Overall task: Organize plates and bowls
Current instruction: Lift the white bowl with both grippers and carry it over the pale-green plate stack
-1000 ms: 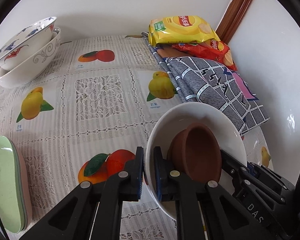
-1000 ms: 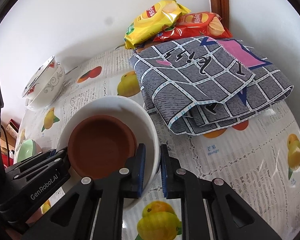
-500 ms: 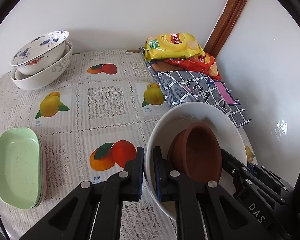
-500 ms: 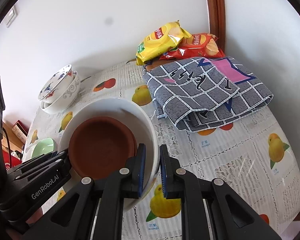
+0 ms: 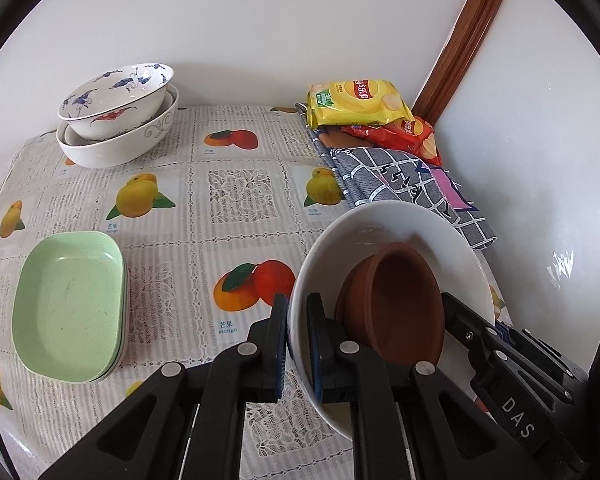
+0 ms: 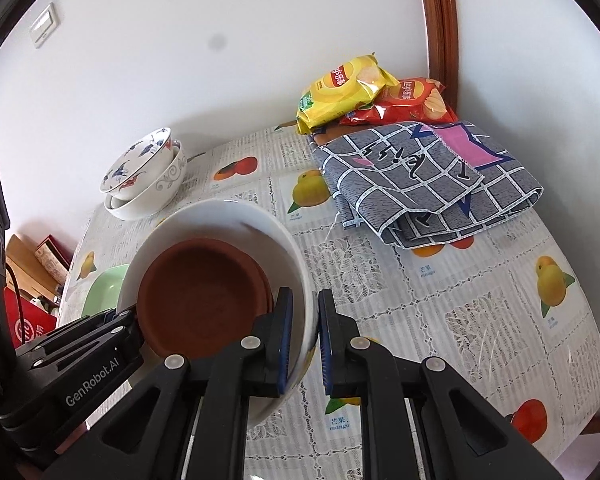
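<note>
A large white bowl (image 5: 396, 220) (image 6: 236, 216) hangs above the table with brown bowls (image 5: 400, 304) (image 6: 204, 300) nested inside it. My left gripper (image 5: 298, 344) is shut on the white bowl's left rim. My right gripper (image 6: 302, 340) is shut on its right rim; its black body also shows in the left wrist view at the lower right. A stack of patterned white bowls (image 5: 116, 120) (image 6: 144, 180) stands at the table's far left. Green rectangular plates (image 5: 68, 304) (image 6: 104, 288) lie stacked at the near left.
A yellow chip bag (image 5: 356, 104) (image 6: 344, 88) and a red chip bag (image 5: 400, 136) (image 6: 404, 100) lie on a folded grey checked cloth (image 5: 400, 176) (image 6: 420, 184) at the far right, by the wall and a wooden door frame (image 6: 440, 36). The fruit-print tablecloth (image 5: 236, 192) covers the table.
Both grippers have risen and drawn back with the white bowl held between them. The table looks farther away, and the green plates and patterned bowls now show fully.
</note>
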